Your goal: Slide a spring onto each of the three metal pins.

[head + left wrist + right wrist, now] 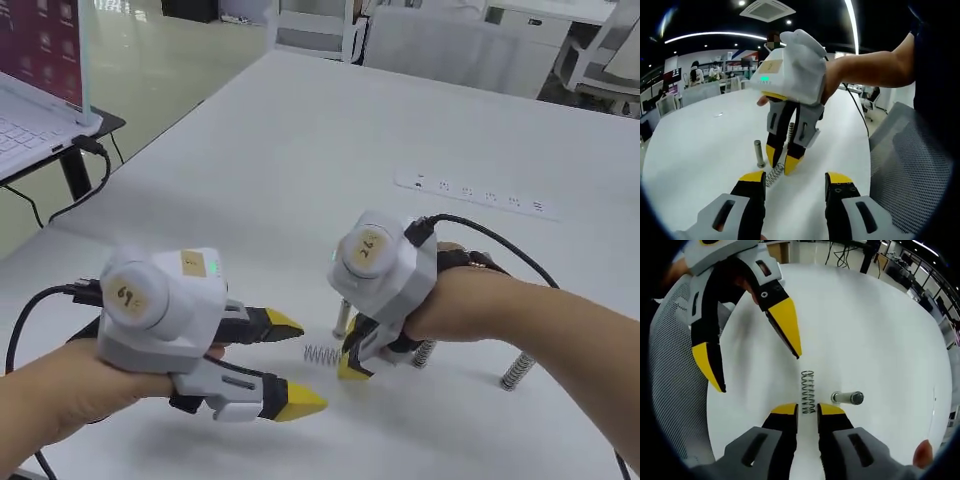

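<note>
Worktop (300, 150), white and smooth. Near left: yellow-tipped black left claw (292, 362) spread wide, empty. Centre: thin coiled steel spring (322, 353) lying flat, just beside upright grey metal pin (342, 318). Just right: yellow-tipped right claw (352, 366), narrow, straddling spring's right end; gripped or merely flanked, cannot tell.

A thin steel coil spring (808, 391) lies flat on its side. Its near end sits between the tips of the right claw (808, 412), and its far end points towards the left claw (298, 361). A short bare metal pin (847, 398) stands upright just beside the right claw's tips, close to the spring. A second spring (424, 352) and a third spring (515, 370) stand tilted on the far side of that claw; whether either has a pin inside is unclear.
</note>
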Tool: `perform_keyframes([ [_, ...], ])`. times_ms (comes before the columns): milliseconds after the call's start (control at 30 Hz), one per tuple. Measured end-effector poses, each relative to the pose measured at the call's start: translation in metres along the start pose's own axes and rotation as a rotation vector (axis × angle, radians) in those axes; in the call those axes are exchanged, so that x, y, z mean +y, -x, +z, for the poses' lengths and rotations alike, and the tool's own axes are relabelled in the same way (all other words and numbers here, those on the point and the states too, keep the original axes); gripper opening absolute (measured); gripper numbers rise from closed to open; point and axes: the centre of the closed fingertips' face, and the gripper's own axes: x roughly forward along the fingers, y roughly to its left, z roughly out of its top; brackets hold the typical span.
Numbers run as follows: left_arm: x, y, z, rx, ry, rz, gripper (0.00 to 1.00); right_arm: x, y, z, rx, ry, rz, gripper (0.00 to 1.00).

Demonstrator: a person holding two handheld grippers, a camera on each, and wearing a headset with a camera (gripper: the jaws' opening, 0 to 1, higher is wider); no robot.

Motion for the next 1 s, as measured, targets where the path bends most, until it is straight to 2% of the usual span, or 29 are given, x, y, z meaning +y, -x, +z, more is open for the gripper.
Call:
perform_keyframes([
  [100, 0.0, 0.0, 0.0, 0.003, -0.002, -0.001, 0.41, 0.0, 0.0, 0.0, 0.001, 0.021, -0.005, 0.08],
  [500, -0.001, -0.001, -0.001, 0.014, -0.011, -0.005, 0.41, 0.007, 0.008, -0.001, 0.003, 0.022, -0.002, 0.08],
  [700, -0.001, -0.002, 0.0, 0.02, -0.023, -0.01, 0.4, 0.013, 0.022, -0.003, 0.0, 0.026, 0.006, 0.08],
  [1000, -0.004, -0.003, 0.006, 0.045, -0.074, -0.032, 0.39, 0.025, 0.043, -0.003, 0.0, 0.041, 0.01, 0.08],
])
